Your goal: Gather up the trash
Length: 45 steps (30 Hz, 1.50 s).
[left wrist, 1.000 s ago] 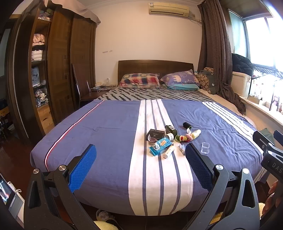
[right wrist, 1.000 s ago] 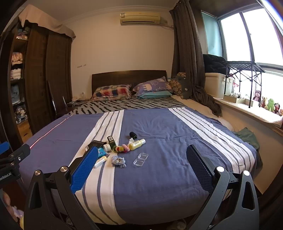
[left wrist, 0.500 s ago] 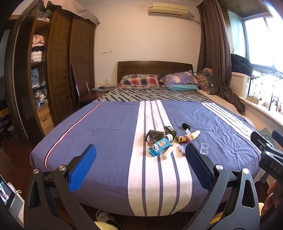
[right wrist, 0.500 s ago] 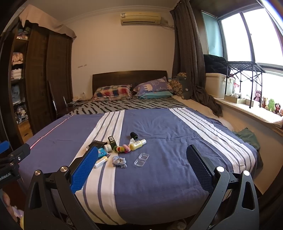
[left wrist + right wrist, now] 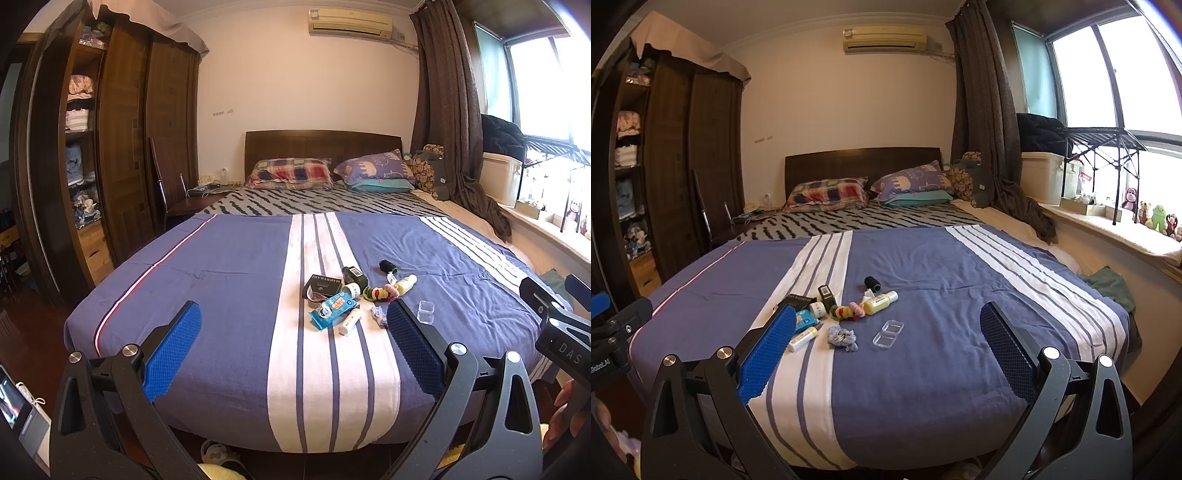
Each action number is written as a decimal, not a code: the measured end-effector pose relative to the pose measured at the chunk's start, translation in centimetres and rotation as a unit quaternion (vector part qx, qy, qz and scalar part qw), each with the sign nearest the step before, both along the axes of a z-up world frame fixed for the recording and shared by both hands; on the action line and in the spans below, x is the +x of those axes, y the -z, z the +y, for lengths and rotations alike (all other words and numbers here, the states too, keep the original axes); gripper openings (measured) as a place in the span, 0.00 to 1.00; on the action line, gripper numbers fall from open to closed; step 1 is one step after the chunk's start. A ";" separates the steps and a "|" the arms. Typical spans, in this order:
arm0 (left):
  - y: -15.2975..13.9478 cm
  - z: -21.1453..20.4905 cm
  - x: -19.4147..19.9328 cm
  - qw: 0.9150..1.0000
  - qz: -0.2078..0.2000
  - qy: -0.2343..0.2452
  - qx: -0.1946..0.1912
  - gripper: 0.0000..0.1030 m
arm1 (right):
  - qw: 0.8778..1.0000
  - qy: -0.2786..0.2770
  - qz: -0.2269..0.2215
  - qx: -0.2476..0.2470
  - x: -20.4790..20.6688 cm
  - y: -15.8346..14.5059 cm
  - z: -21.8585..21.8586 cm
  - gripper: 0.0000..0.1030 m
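Note:
A cluster of small items lies on the blue striped bedspread (image 5: 229, 280): a blue wipes packet (image 5: 331, 309), a black box (image 5: 322, 287), a white tube (image 5: 349, 322), a yellow bottle (image 5: 405, 283), coloured hair ties (image 5: 380, 293), a crumpled wrapper (image 5: 378, 316), a clear plastic case (image 5: 424, 312) and a black spool (image 5: 386, 265). The same cluster shows in the right wrist view, with the crumpled wrapper (image 5: 843, 337) and clear case (image 5: 888, 333) nearest. My left gripper (image 5: 293, 345) and right gripper (image 5: 888, 347) are both open and empty, held off the foot of the bed.
Pillows (image 5: 290, 173) and a wooden headboard (image 5: 321, 142) stand at the far end. A wardrobe (image 5: 122, 155) and chair (image 5: 168, 184) are on the left. A window ledge (image 5: 1108, 229) with toys and a white bin (image 5: 1043, 177) runs along the right. Slippers (image 5: 218, 452) lie under the bed's foot.
Both grippers have shifted slightly; the view of the bed and items is almost the same. Nothing was picked up or moved.

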<state>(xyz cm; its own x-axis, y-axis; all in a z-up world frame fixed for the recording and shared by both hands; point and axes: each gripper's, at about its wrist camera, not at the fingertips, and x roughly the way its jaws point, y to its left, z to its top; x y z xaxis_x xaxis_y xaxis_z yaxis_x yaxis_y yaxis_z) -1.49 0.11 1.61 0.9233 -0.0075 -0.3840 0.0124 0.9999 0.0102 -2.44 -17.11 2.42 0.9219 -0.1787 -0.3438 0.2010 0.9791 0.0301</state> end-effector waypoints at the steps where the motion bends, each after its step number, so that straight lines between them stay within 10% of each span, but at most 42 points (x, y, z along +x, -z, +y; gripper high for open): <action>1: 0.0 0.0 0.0 1.000 0.000 0.000 0.000 0.92 | 1.000 0.000 0.000 0.000 0.0 0.0 0.0 0.97; 45: -0.4 0.3 0.0 1.000 -0.003 0.001 0.000 0.92 | 1.000 -0.007 -0.001 0.001 0.4 0.3 -0.1 0.97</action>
<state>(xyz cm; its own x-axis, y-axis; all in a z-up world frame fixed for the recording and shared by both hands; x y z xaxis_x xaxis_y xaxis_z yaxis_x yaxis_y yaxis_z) -1.46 0.42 2.03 0.9258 -0.0100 -0.3780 0.0150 0.9998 0.0102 -2.05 -17.18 2.16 0.9250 -0.1648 -0.3423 0.1869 0.9819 0.0322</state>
